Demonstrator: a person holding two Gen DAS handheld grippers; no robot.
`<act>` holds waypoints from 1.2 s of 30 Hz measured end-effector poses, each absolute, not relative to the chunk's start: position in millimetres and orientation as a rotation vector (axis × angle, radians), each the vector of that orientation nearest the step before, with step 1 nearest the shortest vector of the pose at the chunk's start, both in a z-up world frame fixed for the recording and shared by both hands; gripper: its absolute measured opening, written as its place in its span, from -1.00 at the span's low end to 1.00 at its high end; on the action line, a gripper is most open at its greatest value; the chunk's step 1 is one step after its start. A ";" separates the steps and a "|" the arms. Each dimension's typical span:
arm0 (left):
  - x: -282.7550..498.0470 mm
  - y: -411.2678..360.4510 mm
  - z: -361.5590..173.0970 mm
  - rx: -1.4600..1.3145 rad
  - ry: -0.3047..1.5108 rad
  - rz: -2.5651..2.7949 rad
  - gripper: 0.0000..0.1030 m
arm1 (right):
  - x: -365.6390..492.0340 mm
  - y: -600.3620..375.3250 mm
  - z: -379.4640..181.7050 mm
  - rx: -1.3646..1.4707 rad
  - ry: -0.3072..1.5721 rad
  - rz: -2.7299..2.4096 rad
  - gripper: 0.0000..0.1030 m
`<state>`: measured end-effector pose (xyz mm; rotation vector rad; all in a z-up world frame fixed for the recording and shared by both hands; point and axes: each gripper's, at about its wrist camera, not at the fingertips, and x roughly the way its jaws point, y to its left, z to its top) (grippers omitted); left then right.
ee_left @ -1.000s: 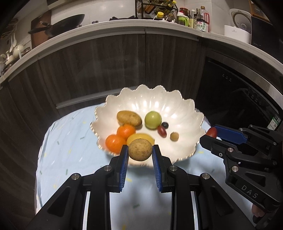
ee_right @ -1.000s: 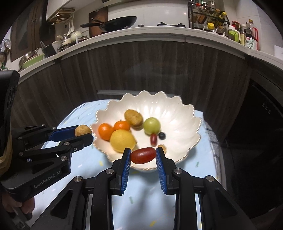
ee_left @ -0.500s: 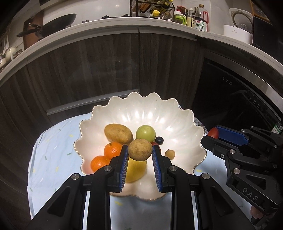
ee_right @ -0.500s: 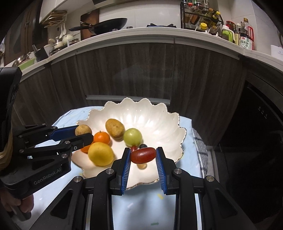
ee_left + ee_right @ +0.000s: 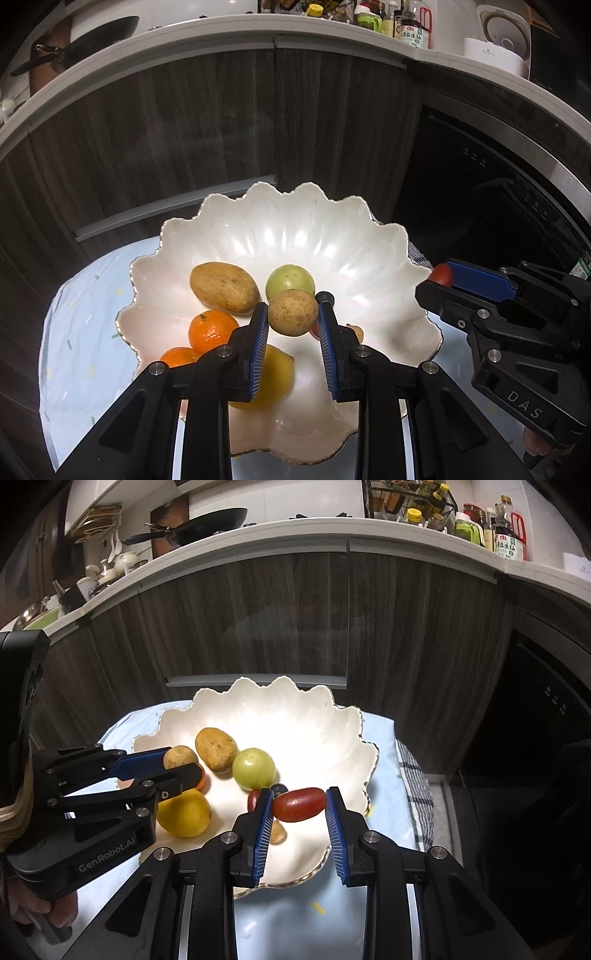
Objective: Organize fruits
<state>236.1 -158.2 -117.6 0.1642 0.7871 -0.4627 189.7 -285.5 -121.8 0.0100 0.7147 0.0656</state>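
A white scalloped bowl (image 5: 332, 236) (image 5: 295, 716) sits on a light blue cloth. It holds a brown oval fruit (image 5: 223, 286), a green round fruit (image 5: 291, 277), two oranges (image 5: 211, 329), a yellow lemon (image 5: 184, 814), a dark berry (image 5: 279, 788) and a small red fruit. My left gripper (image 5: 292, 321) is shut on a round brown fruit (image 5: 292, 312) above the bowl's middle. My right gripper (image 5: 298, 806) is shut on an oblong red fruit (image 5: 298, 804) above the bowl's near right side.
The bowl's small table (image 5: 85, 332) stands before dark wood cabinets (image 5: 207, 122) under a white counter with a pan and bottles. A black appliance front (image 5: 480, 192) is at the right. A checked towel (image 5: 415, 786) hangs at the table's right edge.
Both grippers have moved forward with their fruits, from in front of the bowl's near rim to above its inside. Neither has let go.
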 end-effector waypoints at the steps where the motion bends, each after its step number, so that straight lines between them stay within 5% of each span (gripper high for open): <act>1: 237.0 -159.5 -118.4 0.168 0.789 -0.463 -0.46 | 190.5 -285.3 -122.3 0.012 0.718 0.066 -0.42; 9: 237.0 -156.1 -117.6 0.177 0.786 -0.436 -0.12 | 191.7 -286.6 -124.7 0.021 0.728 0.042 -0.36; 13: 234.1 -152.3 -116.1 0.183 0.781 -0.420 0.04 | 188.5 -285.2 -121.8 0.017 0.709 0.022 0.00; 21: 226.5 -141.5 -106.0 0.162 0.769 -0.387 0.24 | 179.9 -281.2 -115.6 0.024 0.691 0.013 0.19; 36: 193.6 -115.2 -78.1 0.130 0.730 -0.332 0.26 | 148.4 -266.7 -91.9 0.029 0.653 -0.015 0.28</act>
